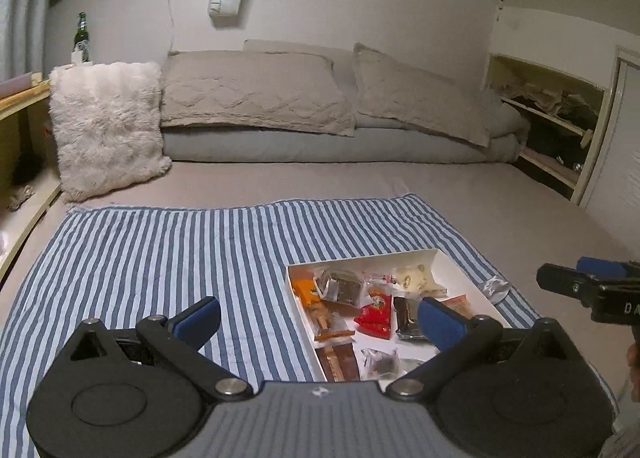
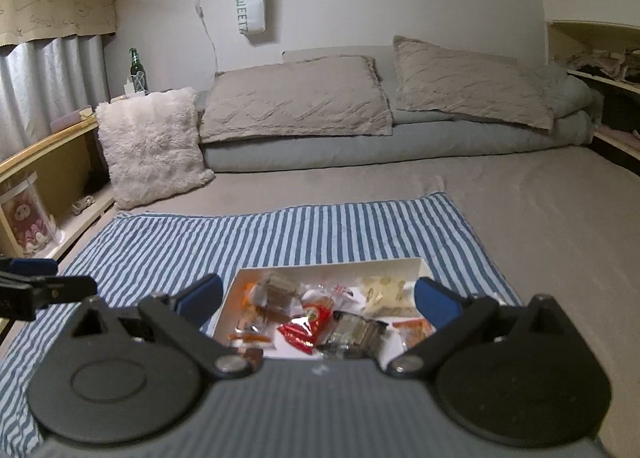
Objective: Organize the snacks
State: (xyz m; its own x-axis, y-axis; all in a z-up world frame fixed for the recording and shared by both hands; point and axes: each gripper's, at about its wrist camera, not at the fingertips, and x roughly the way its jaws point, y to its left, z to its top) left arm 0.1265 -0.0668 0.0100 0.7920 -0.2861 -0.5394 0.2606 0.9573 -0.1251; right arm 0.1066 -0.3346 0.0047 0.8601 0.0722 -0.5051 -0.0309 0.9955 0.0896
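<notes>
Blue-padded fingers of our left gripper (image 1: 320, 318) stand spread wide and hold nothing, hovering over a white box (image 1: 456, 266) on a striped cloth (image 1: 160, 250) across the bed (image 1: 360, 181). From the left wrist we see the snacks (image 1: 374, 316) lying loose inside the box: a red packet, an orange one, dark wrappers, a pale bag at the far end. One crumpled clear wrapper (image 1: 496, 286) lies on the cloth just beside the box's right wall. Our right gripper (image 1: 580, 286) juts in at the right edge; from here we cannot tell how it stands.

From the right wrist, our right gripper (image 2: 320, 304) is likewise spread wide and empty, just above the box (image 2: 422, 264), the snacks (image 2: 308, 324) between its fingers. Pillows (image 2: 296, 97) and a fluffy cushion (image 2: 152, 145) line the bed's head; a green bottle (image 2: 136, 65) stands behind.
</notes>
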